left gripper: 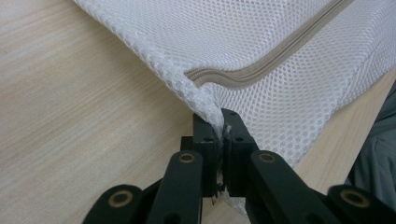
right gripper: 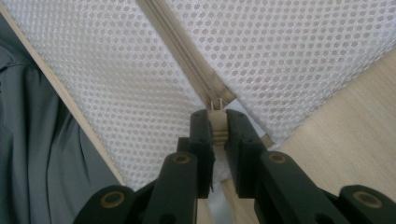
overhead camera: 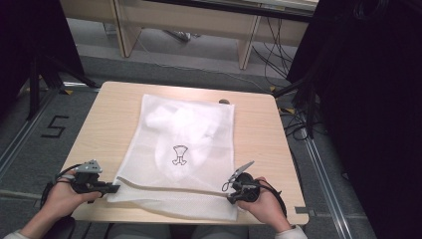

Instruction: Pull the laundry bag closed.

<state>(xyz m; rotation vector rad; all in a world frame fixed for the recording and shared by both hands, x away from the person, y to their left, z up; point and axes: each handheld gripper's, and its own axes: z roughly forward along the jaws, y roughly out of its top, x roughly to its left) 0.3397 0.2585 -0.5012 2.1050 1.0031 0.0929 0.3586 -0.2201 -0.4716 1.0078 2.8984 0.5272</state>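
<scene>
Jaws of the left gripper (left gripper: 223, 122) are clamped tight on the near left corner of the white mesh laundry bag (overhead camera: 186, 149), while the right gripper (right gripper: 219, 122) pinches the beige zipper pull (right gripper: 218, 128) at the bag's near right end. The bag lies flat across the middle of the wooden table (overhead camera: 259, 129), its zipper (overhead camera: 169, 188) running along the near edge between both grippers, with pale cloth (overhead camera: 184, 127) showing dimly through the mesh. A small black garment-shaped emblem (overhead camera: 179, 155) is printed on the bag, and a "5" (overhead camera: 53, 126) is marked on the floor left of the table.
</scene>
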